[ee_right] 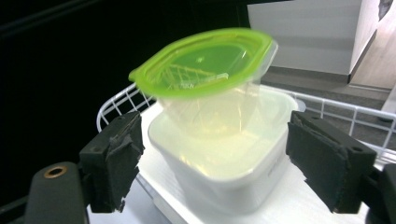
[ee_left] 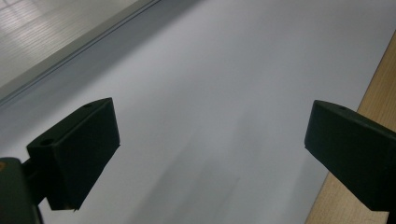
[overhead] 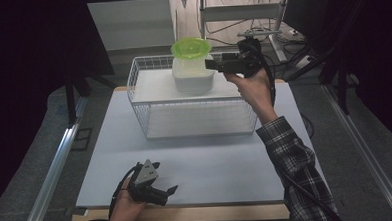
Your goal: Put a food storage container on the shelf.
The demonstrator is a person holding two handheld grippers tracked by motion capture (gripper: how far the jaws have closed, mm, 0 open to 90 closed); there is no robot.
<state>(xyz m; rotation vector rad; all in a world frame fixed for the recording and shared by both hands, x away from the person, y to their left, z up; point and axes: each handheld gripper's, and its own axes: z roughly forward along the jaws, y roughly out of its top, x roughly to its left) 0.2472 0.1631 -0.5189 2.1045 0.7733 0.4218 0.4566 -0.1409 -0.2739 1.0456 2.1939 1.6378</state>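
Note:
A white wire basket point(overhead: 138, 88) stands on the white table point(overhead: 211, 160). At the basket's far end sits a white square tub point(overhead: 193, 78) point(ee_right: 219, 172), with a clear cup with a green lid point(overhead: 191, 48) point(ee_right: 205, 63) tilted inside it. My right gripper point(overhead: 210, 65) point(ee_right: 219, 163) reaches in from the right at tub height; it is open, with a jaw on either side of the tub and not touching it. Near the table's front edge, my left gripper point(overhead: 171, 190) point(ee_left: 210, 154) lies low and open, with nothing between its fingers.
A metal rack point(overhead: 240, 13) stands behind the table. Aluminium rails point(overhead: 51, 172) run along both sides on the floor. The table's wooden front edge point(ee_left: 378, 93) lies just beside the left gripper. White tabletop stretches between the basket and the left hand.

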